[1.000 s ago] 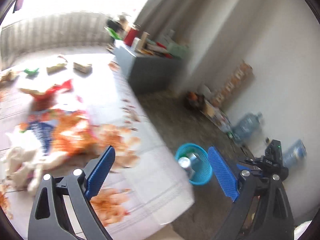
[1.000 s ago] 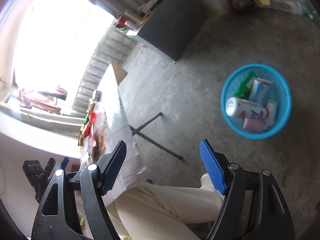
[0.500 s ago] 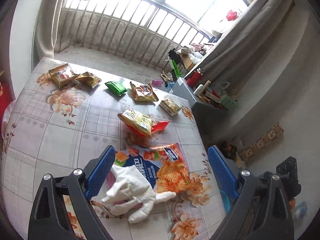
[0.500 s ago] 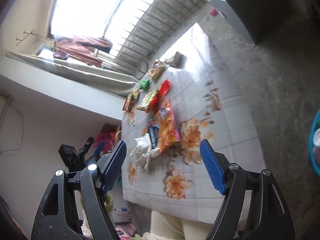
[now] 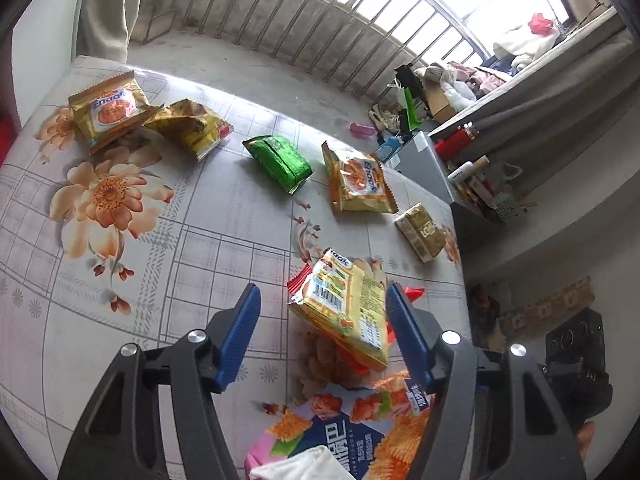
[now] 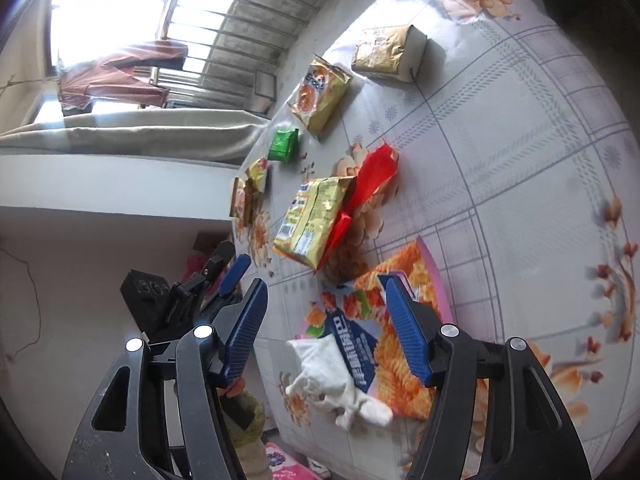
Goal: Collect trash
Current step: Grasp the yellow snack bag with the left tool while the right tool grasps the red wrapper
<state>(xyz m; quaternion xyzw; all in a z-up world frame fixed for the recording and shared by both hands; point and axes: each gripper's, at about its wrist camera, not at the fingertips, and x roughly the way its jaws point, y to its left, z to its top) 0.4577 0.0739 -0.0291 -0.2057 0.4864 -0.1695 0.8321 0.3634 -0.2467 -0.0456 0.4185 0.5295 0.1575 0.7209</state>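
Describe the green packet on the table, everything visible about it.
The green packet is a small, shiny, foil-like pouch, puffed rather than flattened, with a crimped seam at one end. It lies on its side on the floral tablecloth, between a crumpled yellow wrapper and a yellow snack bag, touching neither. The right wrist view shows it too. Nothing grips it.

Floral-clothed table bears snack packets, crumpled tissue.

Home: floral tablecloth, curtain, hung clothes.
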